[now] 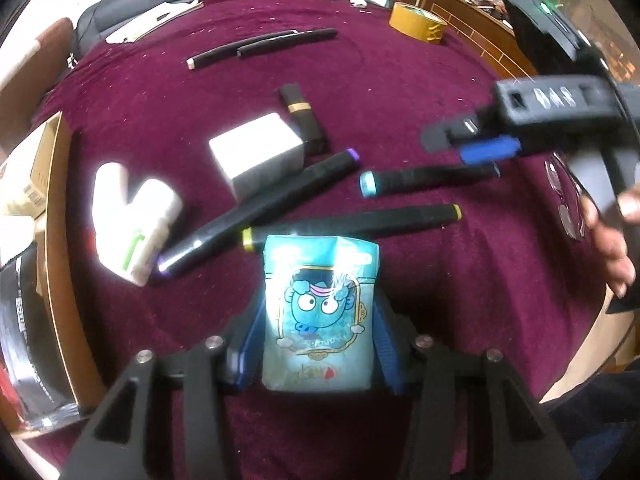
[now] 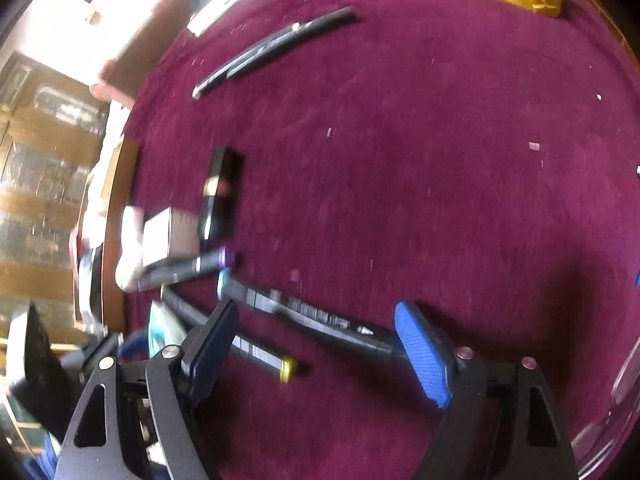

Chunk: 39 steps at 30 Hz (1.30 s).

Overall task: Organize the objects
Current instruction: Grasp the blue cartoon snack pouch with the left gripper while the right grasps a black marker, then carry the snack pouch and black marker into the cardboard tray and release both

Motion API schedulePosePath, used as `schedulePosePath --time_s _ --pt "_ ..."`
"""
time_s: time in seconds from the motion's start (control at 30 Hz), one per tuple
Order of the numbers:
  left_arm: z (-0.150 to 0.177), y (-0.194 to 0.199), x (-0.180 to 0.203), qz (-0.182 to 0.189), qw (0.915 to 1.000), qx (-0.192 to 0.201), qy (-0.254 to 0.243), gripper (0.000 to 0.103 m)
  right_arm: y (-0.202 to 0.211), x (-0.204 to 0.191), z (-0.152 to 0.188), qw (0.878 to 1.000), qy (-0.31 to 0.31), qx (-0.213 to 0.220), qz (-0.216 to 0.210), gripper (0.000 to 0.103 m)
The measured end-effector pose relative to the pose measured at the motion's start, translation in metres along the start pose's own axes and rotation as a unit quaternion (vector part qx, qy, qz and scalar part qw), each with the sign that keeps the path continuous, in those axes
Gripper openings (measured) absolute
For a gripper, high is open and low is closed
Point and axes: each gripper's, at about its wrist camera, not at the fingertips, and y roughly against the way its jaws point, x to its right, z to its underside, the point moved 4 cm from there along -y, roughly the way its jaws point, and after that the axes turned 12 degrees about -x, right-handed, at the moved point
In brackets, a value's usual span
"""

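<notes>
1. The left tongs (image 1: 316, 344), low in the left wrist view, are matte black angular arms with triangular cut-outs, round silver screw heads and ribbed blue pads (image 1: 386, 352).
2. The right tongs (image 2: 320, 356), low in the right wrist view, match them: black arms, silver screws, ridged bright blue pads (image 2: 424, 354).
3. At the right edge of the left wrist view, the person's hand (image 1: 612, 240) shows blurred.

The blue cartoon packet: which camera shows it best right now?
Left wrist view: the blue cartoon packet sits centred and sharp between the left hand-held gripper pads. The right wrist view shows only a blurred teal edge behind a finger.
</notes>
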Motion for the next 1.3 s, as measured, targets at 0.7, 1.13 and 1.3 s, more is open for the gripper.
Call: schedulePosePath --time_s 0.7,1.13,1.3 --pt "-0.004 -0.013 0.010 -0.028 0.9992 -0.007 -0.028 0.065 -0.010 -0.029 0.028 0.965 0.145 0.037 0.217 0.027" --pt "0.003 0.014 -0.007 0.010 0.9989 0.046 0.003 0.043 0.027 -0.037 0.052 0.988 0.073 0.086 0.105 0.016" --pt "0.002 0.030 -0.019 0.027 0.9977 0.057 0.026 0.043 0.034 -0.052 0.047 0.992 0.064 0.086 0.060 0.016"
